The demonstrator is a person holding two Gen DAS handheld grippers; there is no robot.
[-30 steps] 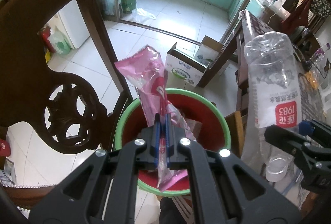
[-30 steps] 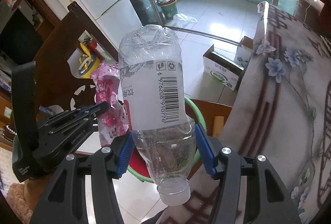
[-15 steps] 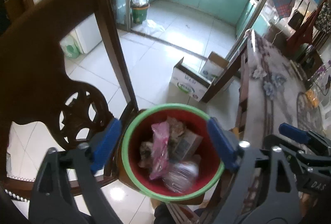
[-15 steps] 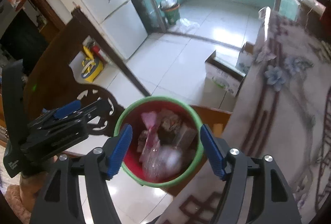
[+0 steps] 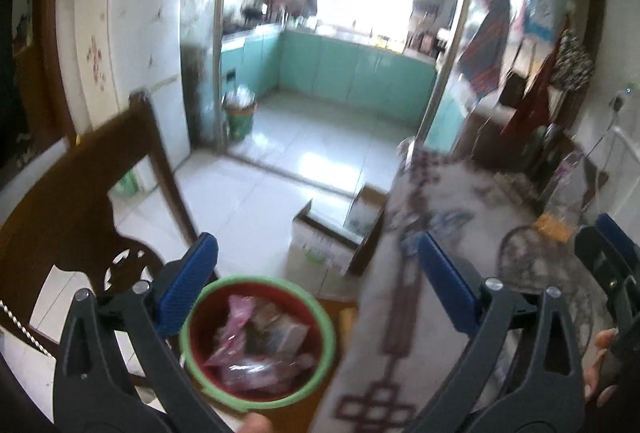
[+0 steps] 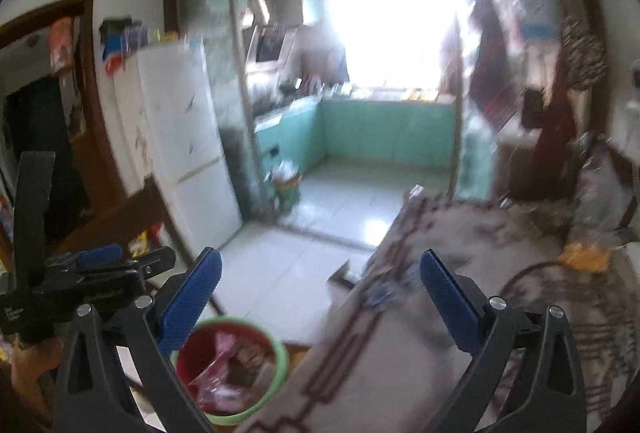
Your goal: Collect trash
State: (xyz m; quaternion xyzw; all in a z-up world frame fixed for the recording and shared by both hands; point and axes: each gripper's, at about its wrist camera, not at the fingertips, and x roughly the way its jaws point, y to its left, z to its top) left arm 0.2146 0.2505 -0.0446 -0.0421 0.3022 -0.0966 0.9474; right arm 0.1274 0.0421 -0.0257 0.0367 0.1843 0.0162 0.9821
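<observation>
A red bin with a green rim [image 5: 188, 345] stands low between the chair and the table, and its rim [image 6: 282, 353] also shows in the right wrist view. Inside lie a pink wrapper [image 5: 236, 325], a clear crushed bottle [image 5: 248, 369] and other scraps. My left gripper [image 5: 316, 245] hangs above the bin, jaws opening wide, nothing between them. My right gripper [image 6: 320, 257] is over the table's edge, jaws opening too and empty. Each gripper shows in the other's view, the right gripper [image 5: 608, 245] at the right edge and the left gripper [image 6: 120, 261] at the left.
A dark carved wooden chair [image 5: 80, 193] rises left of the bin. The table with a flowered cloth [image 5: 420, 313] fills the right. A cardboard box [image 5: 320, 245] sits on the tiled floor beyond. A white fridge [image 5: 132, 53] and a small green bin [image 5: 240, 117] stand by the kitchen doorway.
The left gripper let go of the pink wrapper and the right let go of the bottle; both now lie in the bin. Both grippers opened, rose and tilted up.
</observation>
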